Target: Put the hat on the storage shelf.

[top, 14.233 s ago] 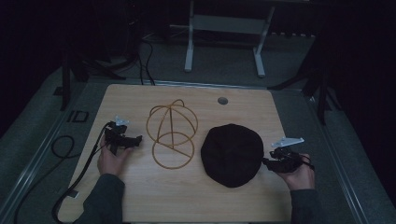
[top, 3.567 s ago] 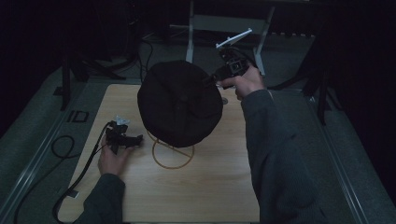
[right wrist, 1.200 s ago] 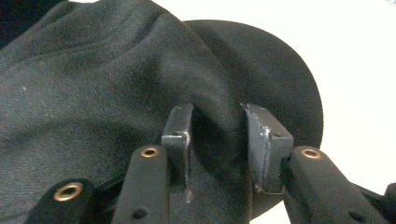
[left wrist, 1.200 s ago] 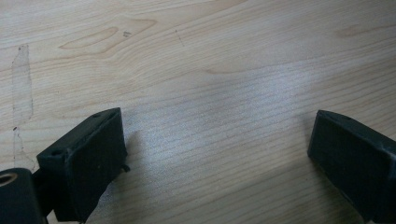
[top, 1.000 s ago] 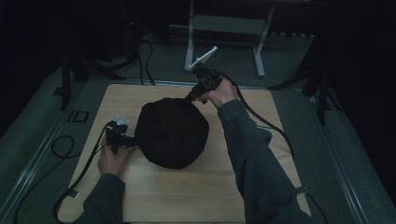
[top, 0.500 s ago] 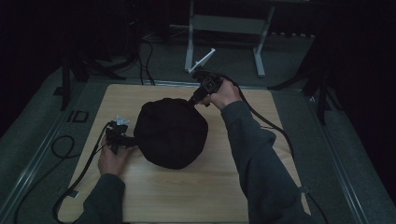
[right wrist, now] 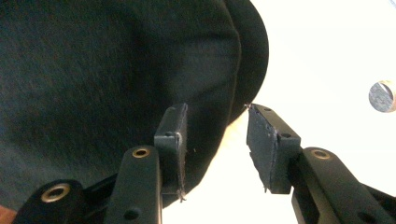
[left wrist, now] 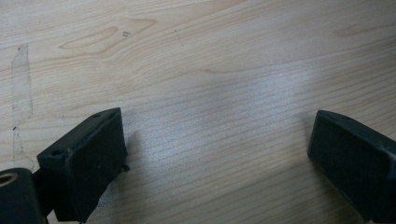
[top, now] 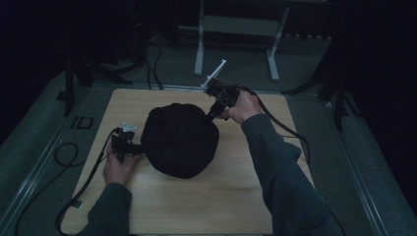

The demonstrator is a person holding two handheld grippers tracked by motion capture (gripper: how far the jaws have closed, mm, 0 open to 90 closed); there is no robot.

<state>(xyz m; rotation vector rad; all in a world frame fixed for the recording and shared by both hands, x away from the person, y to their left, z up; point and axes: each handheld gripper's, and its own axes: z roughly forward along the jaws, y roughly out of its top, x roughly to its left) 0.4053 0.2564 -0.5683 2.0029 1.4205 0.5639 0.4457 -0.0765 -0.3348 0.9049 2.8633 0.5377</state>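
Note:
A black hat [top: 179,140] sits domed in the middle of the wooden table [top: 236,196] and hides the wire stand beneath it. My right gripper [top: 215,112] is at the hat's far right edge. In the right gripper view the jaws [right wrist: 215,109] stand apart, with the edge of the hat [right wrist: 116,70] loose between them. My left gripper [top: 134,146] rests on the table against the hat's left side. In the left gripper view it [left wrist: 217,121] is open wide over bare wood.
A small round metal disc [right wrist: 382,95] is set in the tabletop beyond the hat. Cables trail from both grippers over the table's edges. A metal frame [top: 236,29] stands on the floor behind the table.
The hat, first flat at the right, was carried over and lowered onto the wire stand. In the last second the right hand drew slightly right. The left gripper stayed put.

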